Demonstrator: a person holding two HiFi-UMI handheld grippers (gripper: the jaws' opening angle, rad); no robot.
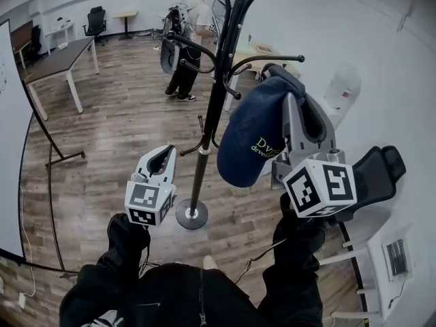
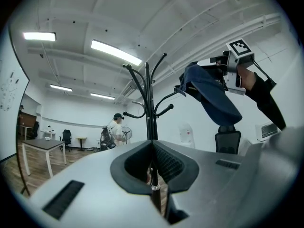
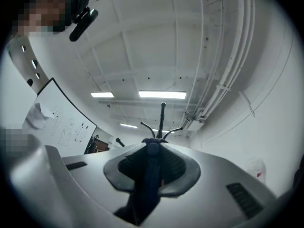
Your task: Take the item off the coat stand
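Standing over the coat stand (image 1: 208,125), we hold a gripper in each hand. Our right gripper (image 1: 294,104) is clamped on a navy cap (image 1: 252,142). In the right gripper view the dark cloth fills the gap between the two pads, with the button on the cap's crown right at the tips. The cap hangs from those jaws to the right of the pole, up near the hooks, with pale lettering on its side. In the left gripper view it sits just beside the end of one curved hook (image 2: 176,93); we cannot tell whether cloth and hook touch.

Our left gripper (image 1: 165,152) is lower, to the left of the pole and apart from it. Its jaws are closed tip to tip with nothing between them; the pole shows only behind them. The stand's round base (image 1: 191,214) rests on the wooden floor (image 1: 122,128) ahead of us. Farther back a person (image 1: 191,39) stands; a table (image 1: 65,54) is at the left and a black office chair (image 1: 378,176) at the right.
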